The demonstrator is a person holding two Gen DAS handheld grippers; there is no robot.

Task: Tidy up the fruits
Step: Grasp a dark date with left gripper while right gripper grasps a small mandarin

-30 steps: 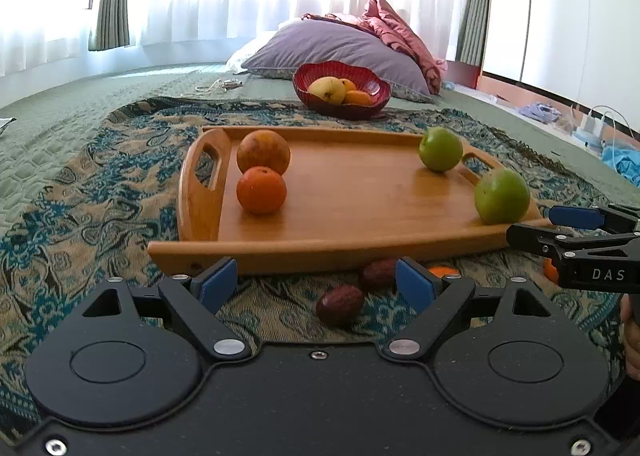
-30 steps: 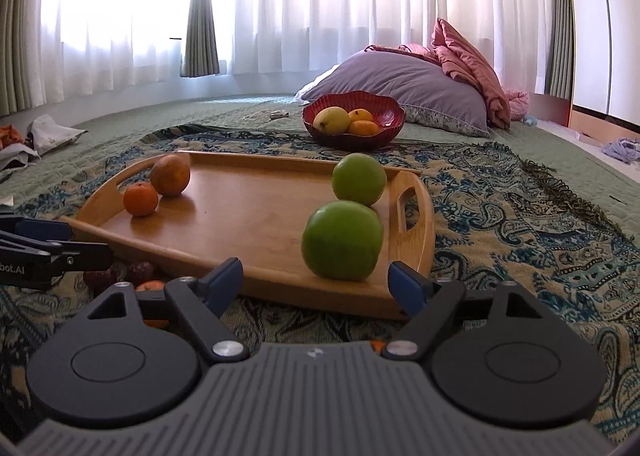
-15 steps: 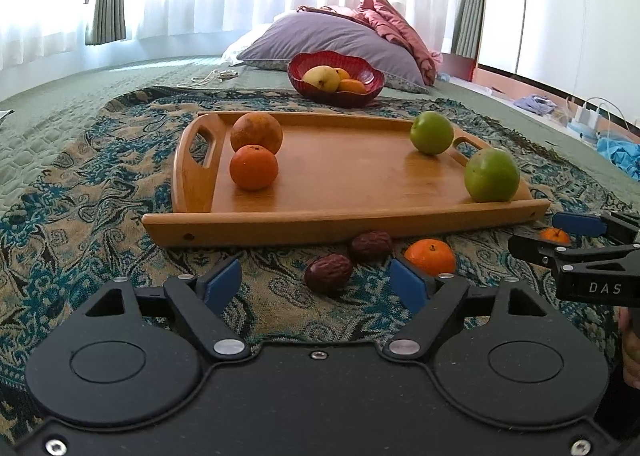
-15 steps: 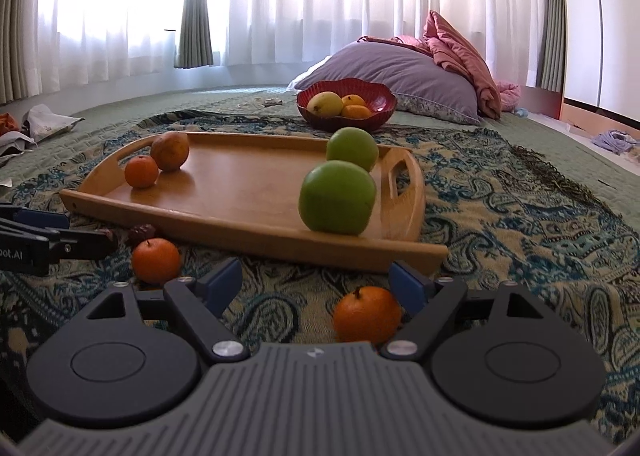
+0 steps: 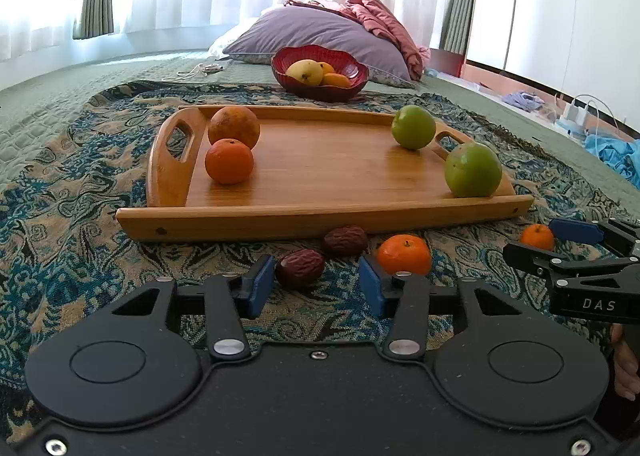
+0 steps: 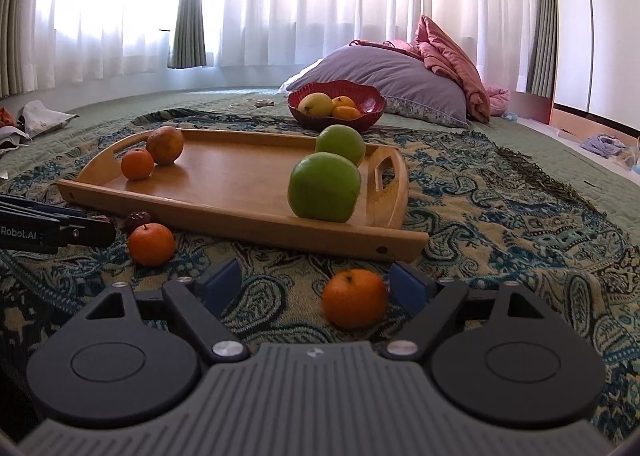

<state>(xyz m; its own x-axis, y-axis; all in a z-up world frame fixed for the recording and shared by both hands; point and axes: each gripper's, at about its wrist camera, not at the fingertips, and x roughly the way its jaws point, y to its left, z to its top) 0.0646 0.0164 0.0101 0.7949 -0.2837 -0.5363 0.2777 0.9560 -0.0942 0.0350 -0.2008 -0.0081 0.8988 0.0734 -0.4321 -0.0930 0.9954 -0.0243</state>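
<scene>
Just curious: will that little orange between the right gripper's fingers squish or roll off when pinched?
The small orange looks round, so a nudge would probably roll it across the patterned blanket. Its skin looks firm and dimpled, likely grippy rather than slippery.

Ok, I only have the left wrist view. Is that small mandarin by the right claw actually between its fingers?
Observer: Yes. The right wrist view shows the mandarin on the rug between the right claw's two pads, close to the right one.
Operator: Gripped yet?
Observer: No. The claw is open, and bare rug shows between the mandarin and the left pad.
</scene>
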